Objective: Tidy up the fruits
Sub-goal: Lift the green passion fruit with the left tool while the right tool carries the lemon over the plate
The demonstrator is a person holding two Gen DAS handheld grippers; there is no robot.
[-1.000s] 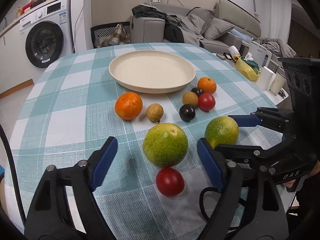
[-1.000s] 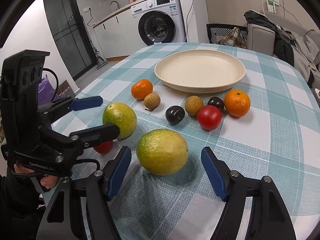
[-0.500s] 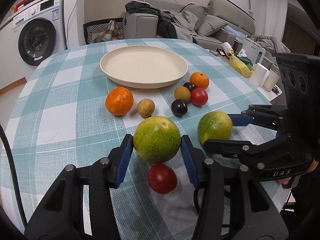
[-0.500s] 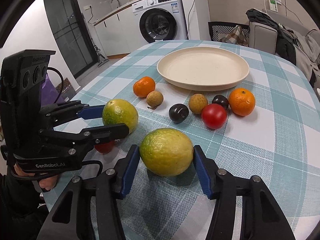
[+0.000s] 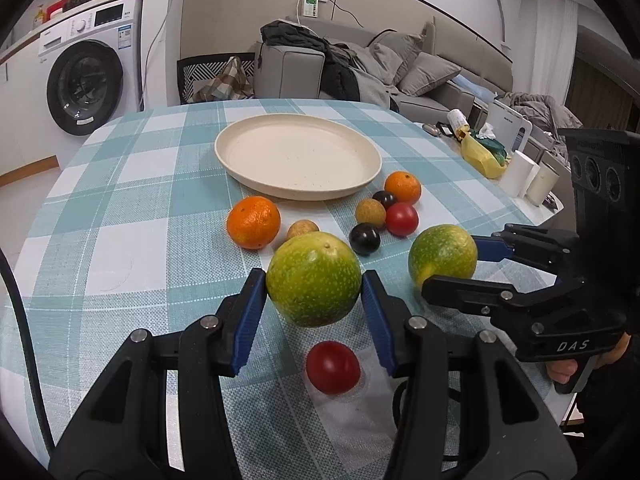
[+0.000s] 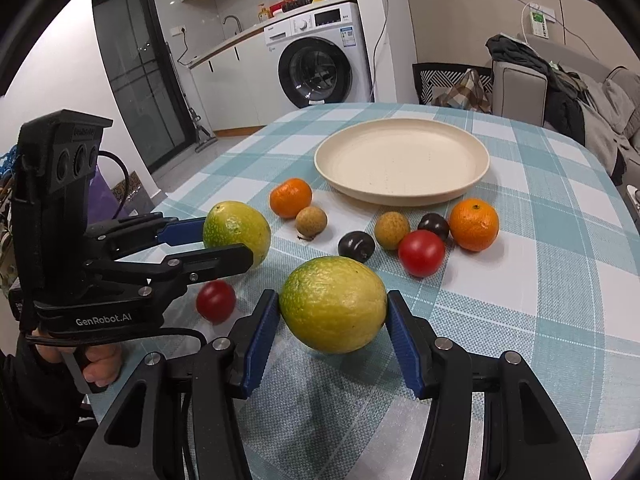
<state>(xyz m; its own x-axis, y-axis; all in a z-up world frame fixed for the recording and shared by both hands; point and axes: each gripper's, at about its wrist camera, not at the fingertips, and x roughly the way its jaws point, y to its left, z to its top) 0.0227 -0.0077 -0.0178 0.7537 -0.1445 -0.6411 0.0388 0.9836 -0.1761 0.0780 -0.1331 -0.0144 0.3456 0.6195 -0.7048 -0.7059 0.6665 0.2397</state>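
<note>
A lived-in home: behind the round table with its teal checked cloth stand a white front-loading washing machine and a grey fabric sofa strewn with clothes.

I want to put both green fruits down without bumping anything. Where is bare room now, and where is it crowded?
The cream plate is bare inside. The checked cloth left of the left orange is free too. Crowded: between the plate's near rim and the grippers, where the oranges, plums, longans and tomato lie close together.

green fruits x2 | oranges x2 | tomatoes x2 | plums x2 | longans x2 | plate x1
</note>
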